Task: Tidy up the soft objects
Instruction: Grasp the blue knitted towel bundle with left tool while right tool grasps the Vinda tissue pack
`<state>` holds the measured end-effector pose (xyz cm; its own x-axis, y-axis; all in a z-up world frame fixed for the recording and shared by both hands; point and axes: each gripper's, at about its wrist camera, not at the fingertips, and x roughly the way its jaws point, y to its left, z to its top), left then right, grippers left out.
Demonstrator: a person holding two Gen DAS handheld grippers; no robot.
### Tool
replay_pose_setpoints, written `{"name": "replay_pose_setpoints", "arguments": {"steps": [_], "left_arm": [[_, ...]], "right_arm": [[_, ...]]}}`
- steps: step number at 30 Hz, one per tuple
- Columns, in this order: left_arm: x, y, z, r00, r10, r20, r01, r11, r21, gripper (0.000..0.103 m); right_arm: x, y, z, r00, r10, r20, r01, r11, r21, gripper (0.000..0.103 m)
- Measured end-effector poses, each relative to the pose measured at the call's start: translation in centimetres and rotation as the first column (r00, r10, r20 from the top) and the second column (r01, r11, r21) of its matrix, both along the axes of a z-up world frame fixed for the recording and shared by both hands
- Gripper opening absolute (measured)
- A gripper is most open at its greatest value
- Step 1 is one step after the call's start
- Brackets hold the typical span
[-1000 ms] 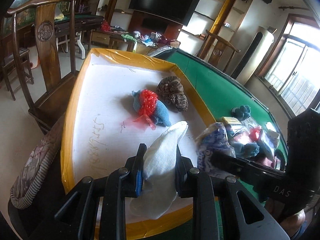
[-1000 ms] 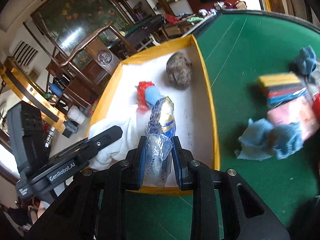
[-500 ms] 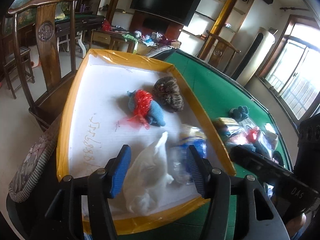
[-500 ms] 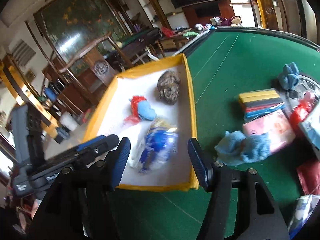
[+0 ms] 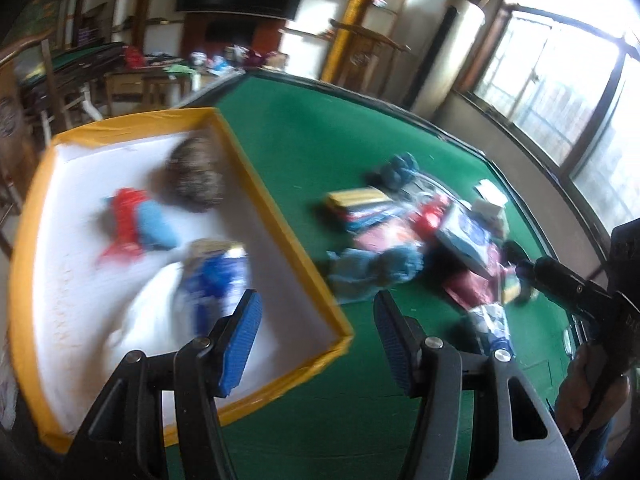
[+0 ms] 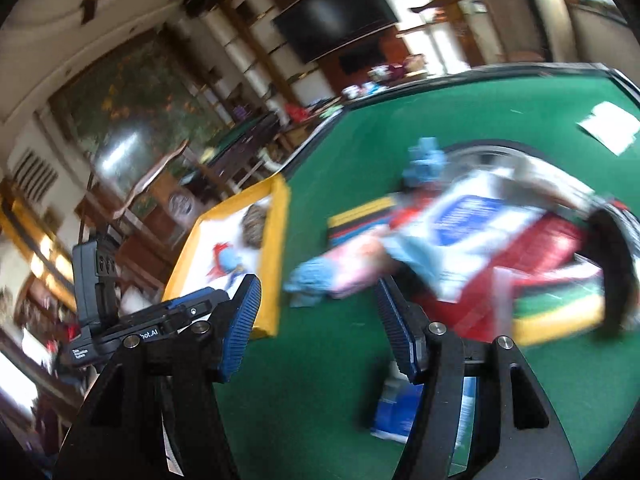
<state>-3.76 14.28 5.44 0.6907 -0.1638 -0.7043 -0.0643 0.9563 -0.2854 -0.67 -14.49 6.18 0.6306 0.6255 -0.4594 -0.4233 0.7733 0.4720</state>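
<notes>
- Left tool [image 5: 316,334], released and empty, hangs over the near corner of the yellow-rimmed white tray [image 5: 280,216].
- Right tool [image 6: 316,322], likewise spread, holds nothing above the green felt desk [image 6: 352,364].
- White cloth [image 5: 148,320] and blue-white packet [image 5: 216,276] lie inside the tray.
- Farther on, a blurred pile of soft goods [image 5: 432,236] rests on the desk.

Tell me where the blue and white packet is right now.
In the left wrist view, the blue and white packet lies inside the yellow tray, near its right wall, on the white cloth just below the red and blue bundle.
</notes>
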Motion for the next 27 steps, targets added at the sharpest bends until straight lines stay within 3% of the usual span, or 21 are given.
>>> {"name": "replay_pose_setpoints", "arguments": {"steps": [3, 6, 9, 13, 16, 17, 19, 23, 25, 27], "left_arm": [[2.3, -2.9, -0.2, 0.996, -0.085, -0.038, 0.086, 0.996, 0.026, 0.059], [4.7, -5.4, -1.0, 0.988, -0.125, -0.086, 0.136, 0.982, 0.134, 0.065], [5.9, -7.6, -1.5, 0.988, -0.133, -0.084, 0.152, 0.945, 0.289, 0.065], [7.7, -9.4, -2.6, 0.976, -0.167, -0.143, 0.206, 0.919, 0.335, 0.065], [8.4, -10.3, -3.7, 0.972, -0.159, -0.172, 0.218, 0.884, 0.414, 0.064], [8.5, -10.6, -4.0, 0.971, -0.164, -0.176, 0.224, 0.880, 0.418, 0.062], [8.2, -10.7, -4.4, 0.969, -0.172, -0.175, 0.228, 0.893, 0.388, 0.036], [6.3, -11.5, -4.2, 0.974, -0.178, -0.140, 0.219, 0.899, 0.379, 0.034], [5.3, -11.4, -3.8, 0.974, -0.196, -0.117, 0.223, 0.927, 0.303, 0.034], [4.4, -11.8, -3.3, 0.972, -0.214, -0.099, 0.232, 0.937, 0.259, 0.035]], "right_arm": [[0.3, -2.7, -0.8, 0.998, -0.048, -0.038, 0.051, 0.997, 0.062, 0.062], [0.5, -4.1, -0.9, 0.995, -0.072, -0.073, 0.078, 0.993, 0.091, 0.062], [0.4, -4.4, -0.7, 0.994, -0.075, -0.076, 0.082, 0.992, 0.095, 0.062], [0.5, -4.1, -0.9, 0.993, -0.066, -0.101, 0.076, 0.993, 0.093, 0.062], [0.6, -4.0, -1.3, 0.990, -0.080, -0.115, 0.089, 0.994, 0.069, 0.062], [0.7, -4.0, -1.4, 0.988, -0.094, -0.123, 0.100, 0.994, 0.048, 0.062], [0.9, -4.0, -1.7, 0.984, -0.113, -0.138, 0.116, 0.993, 0.017, 0.062], [1.5, -3.7, -2.5, 0.976, -0.121, -0.181, 0.117, 0.993, -0.033, 0.062], [1.6, -3.2, -2.8, 0.975, -0.110, -0.192, 0.101, 0.993, -0.059, 0.062], [1.8, -2.5, -3.2, 0.974, -0.103, -0.200, 0.083, 0.991, -0.105, 0.062]]}}
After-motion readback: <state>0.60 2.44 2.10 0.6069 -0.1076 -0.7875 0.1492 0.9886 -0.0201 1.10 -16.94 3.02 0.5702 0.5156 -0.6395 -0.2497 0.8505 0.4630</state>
